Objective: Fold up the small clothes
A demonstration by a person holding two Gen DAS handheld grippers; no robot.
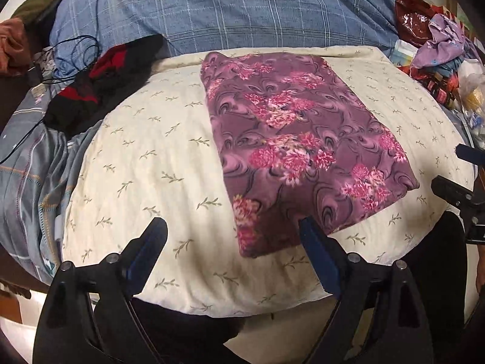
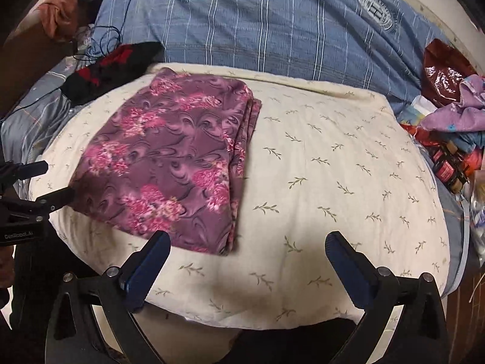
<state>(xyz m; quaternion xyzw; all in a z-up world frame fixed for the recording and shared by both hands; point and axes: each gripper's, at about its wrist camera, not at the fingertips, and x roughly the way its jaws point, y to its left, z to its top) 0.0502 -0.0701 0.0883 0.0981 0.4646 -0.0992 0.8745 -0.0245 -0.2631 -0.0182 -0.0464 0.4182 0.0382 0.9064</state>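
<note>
A purple garment with pink flowers (image 1: 300, 148) lies folded into a flat rectangle on a cream pillow (image 1: 145, 163); it also shows in the right wrist view (image 2: 169, 163) on the pillow (image 2: 327, 176). My left gripper (image 1: 233, 230) is open and empty, hovering over the garment's near edge. My right gripper (image 2: 248, 244) is open and empty, just right of the garment's near corner. The right gripper also shows at the right edge of the left wrist view (image 1: 454, 173), and the left gripper at the left edge of the right wrist view (image 2: 56, 180).
A blue plaid duvet (image 1: 236, 12) lies behind the pillow. A black and red garment (image 1: 100, 82) and black cables (image 1: 69, 57) lie at the left. A pile of bags, bottles and a lilac cloth (image 2: 448, 115) sits at the right.
</note>
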